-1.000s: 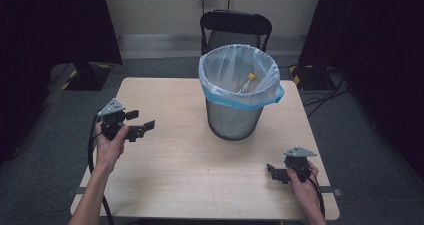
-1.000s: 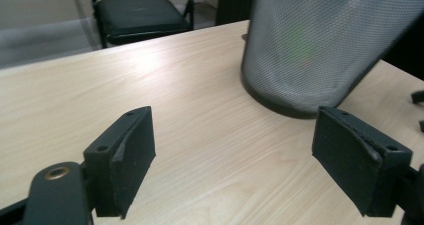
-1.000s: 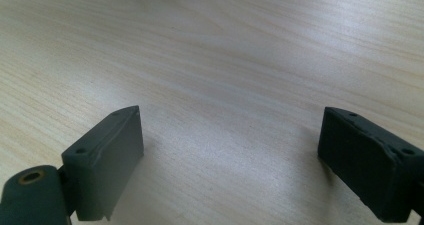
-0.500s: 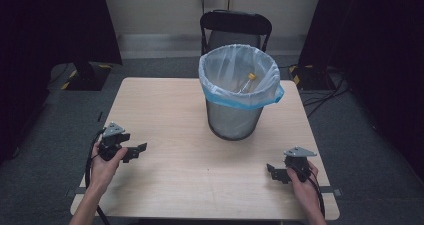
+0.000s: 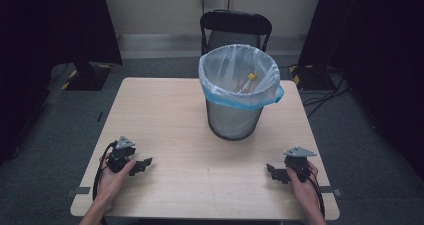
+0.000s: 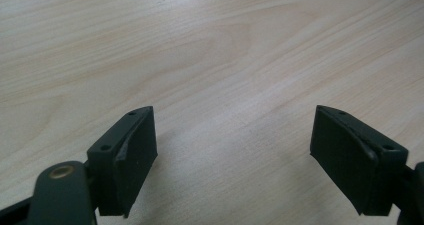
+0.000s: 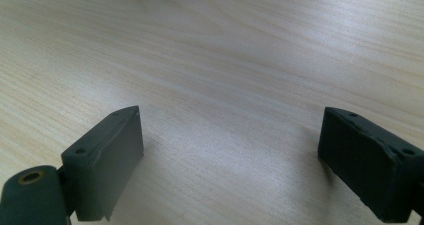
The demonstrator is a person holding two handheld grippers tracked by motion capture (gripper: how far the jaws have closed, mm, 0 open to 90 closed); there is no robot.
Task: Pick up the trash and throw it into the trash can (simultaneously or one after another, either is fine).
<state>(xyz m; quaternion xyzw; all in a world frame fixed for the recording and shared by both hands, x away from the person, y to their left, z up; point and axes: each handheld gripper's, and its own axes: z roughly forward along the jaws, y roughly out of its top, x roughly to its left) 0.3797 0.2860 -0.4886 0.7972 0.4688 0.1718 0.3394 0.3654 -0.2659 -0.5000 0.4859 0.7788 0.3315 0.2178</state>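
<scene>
Now the left gripper (image 5: 142, 164) sits low at the near-left part of the tabletop (image 5: 165, 115), where a second ago it was held higher and farther out toward the middle-left; half a second ago it was already on its way back. The right gripper (image 5: 273, 172) has stayed put near the near-right corner. Both sets of jaws are released, spread wide over bare wood with nothing between them, as each gripper view shows.

That pullback reads as the close of the work: both hands parked near the person's edge, nothing carried. The bin (image 5: 235, 112), lined with a clear bag (image 5: 260, 87), stands upright toward the far side, a little right of centre, well apart from both grippers. Inside it lies a bottle (image 5: 246, 83) with a yellow cap, leaning against the bag wall. So the thing looks already dropped in, and I judge the task done or nearly so.

Open room is generous. The wood between the grippers and the bin is bare. Each gripper rests near the near edge, the left also near the left edge, the right near the right one. Behind the bin a chair (image 5: 235, 27) stands off the tabletop.
</scene>
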